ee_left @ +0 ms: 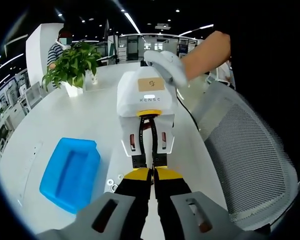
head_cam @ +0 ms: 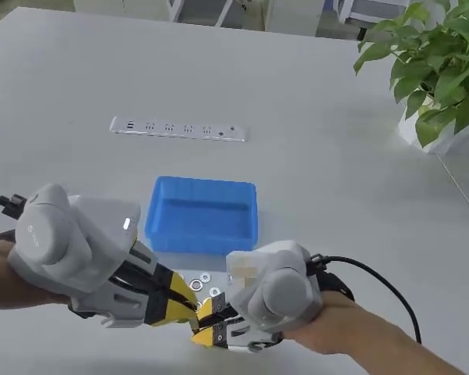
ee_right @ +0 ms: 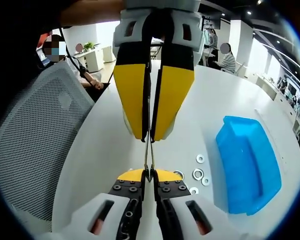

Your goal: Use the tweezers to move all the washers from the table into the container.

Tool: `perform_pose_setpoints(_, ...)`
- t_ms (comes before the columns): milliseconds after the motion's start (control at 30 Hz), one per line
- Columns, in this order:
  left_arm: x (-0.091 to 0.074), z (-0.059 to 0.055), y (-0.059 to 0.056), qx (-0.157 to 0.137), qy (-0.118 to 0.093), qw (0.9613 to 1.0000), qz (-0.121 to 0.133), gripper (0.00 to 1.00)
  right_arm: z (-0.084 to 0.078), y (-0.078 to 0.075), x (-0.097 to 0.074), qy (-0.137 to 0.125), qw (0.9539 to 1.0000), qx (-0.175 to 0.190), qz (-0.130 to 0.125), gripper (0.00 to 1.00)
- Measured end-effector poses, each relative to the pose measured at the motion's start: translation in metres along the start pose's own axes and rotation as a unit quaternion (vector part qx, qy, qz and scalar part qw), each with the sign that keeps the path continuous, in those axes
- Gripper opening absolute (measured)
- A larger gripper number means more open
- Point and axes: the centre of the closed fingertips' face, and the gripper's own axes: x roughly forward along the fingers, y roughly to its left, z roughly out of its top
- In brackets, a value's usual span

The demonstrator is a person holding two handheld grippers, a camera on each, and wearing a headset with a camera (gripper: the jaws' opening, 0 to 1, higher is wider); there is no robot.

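my table (head_cam: 320,180): smooth matt white | container (head_cam: 199,238): blue plastic | washers (ee_right: 198,174): shiny metal | my tweezers (ee_right: 148,157): thin bare metal

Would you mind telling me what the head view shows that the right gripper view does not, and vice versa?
The head view adds the large potted plant at the right edge of the white table. The right gripper view adds the thin tweezers, pinched by the shut jaws of the left gripper and right gripper, and a mesh chair. Both share the grippers, the blue container, loose washers beside it and that table.
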Motion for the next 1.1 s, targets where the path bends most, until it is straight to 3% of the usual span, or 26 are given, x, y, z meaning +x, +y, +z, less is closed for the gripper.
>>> perform_pose_setpoints(267, 0.000, 0.000, 0.000, 0.007, 0.003, 1.0000, -0.002, 0.06, 0.000, 0.002, 0.000, 0.016, 0.9997, -0.018, 0.002, 0.12)
perform_pose_setpoints(633, -0.004, 0.002, 0.000, 0.014, 0.006, 0.9999, -0.001, 0.06, -0.002, -0.002, -0.005, 0.018, 0.9996, -0.015, -0.014, 0.17)
perform_pose_setpoints(1100, -0.008, 0.009, 0.007, 0.026, 0.005, 0.9997, 0.003, 0.06, -0.009, -0.016, -0.033, 0.012, 0.9973, 0.030, -0.066, 0.28)
